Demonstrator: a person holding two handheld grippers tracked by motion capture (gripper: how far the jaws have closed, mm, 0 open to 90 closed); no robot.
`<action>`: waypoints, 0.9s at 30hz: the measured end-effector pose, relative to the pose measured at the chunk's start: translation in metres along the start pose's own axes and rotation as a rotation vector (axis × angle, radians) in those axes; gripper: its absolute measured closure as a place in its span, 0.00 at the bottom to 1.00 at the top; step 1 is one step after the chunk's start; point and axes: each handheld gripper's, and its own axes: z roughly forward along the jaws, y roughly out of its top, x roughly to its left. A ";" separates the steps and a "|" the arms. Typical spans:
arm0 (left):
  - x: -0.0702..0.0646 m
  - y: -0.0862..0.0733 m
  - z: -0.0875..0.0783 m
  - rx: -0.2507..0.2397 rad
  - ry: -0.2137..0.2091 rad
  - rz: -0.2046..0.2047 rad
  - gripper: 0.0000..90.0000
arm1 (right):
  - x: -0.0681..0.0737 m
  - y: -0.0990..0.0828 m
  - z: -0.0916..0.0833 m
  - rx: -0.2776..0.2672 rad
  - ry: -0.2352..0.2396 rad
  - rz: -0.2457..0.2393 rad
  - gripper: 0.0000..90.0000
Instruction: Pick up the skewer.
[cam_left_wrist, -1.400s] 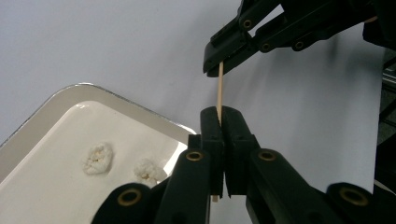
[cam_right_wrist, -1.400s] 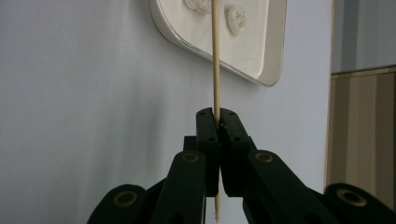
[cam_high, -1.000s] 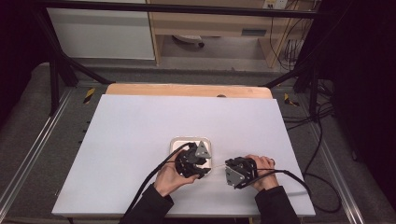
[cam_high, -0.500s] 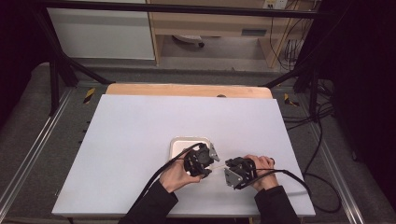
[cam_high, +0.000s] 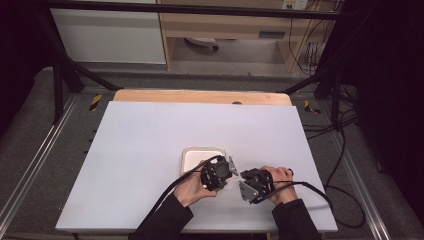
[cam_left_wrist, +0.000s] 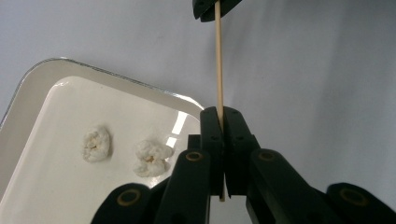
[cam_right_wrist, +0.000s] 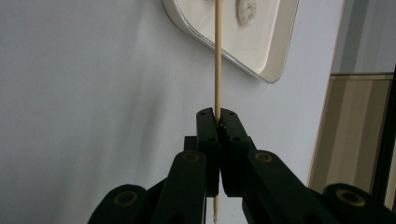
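A thin wooden skewer (cam_left_wrist: 218, 60) runs between my two grippers. My left gripper (cam_left_wrist: 220, 116) has just been closing and now pinches one end of it, beside the right edge of a white tray (cam_left_wrist: 46, 186). Two pieces of popcorn (cam_left_wrist: 96, 143) (cam_left_wrist: 150, 157) lie in that tray. My right gripper (cam_right_wrist: 217, 116) is shut on the skewer (cam_right_wrist: 216, 56) at its other end and appears at the top of the left gripper view (cam_left_wrist: 215, 7). In the high view the left gripper (cam_high: 231, 174) and right gripper (cam_high: 242, 179) face each other tip to tip near the table's front.
The tray (cam_high: 192, 155) sits on a pale table sheet (cam_high: 150, 135), just behind the left hand. A wooden strip (cam_high: 200, 96) runs along the table's far edge. Black frame legs and cables stand on the floor at both sides.
My left gripper has shifted a little to the right, off the tray toward the right gripper, and its jaws have come together on the skewer. The right hand has kept still.
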 end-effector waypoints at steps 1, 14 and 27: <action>0.000 0.000 0.000 -0.002 0.002 -0.001 0.98 | 0.000 0.000 0.000 -0.002 0.000 0.001 0.99; 0.002 -0.017 -0.008 -0.049 0.036 -0.031 0.98 | -0.005 -0.012 -0.007 -0.052 -0.018 0.282 0.63; 0.006 -0.054 -0.020 -0.154 0.056 -0.142 0.98 | -0.004 -0.034 -0.008 -0.101 -0.012 0.731 0.33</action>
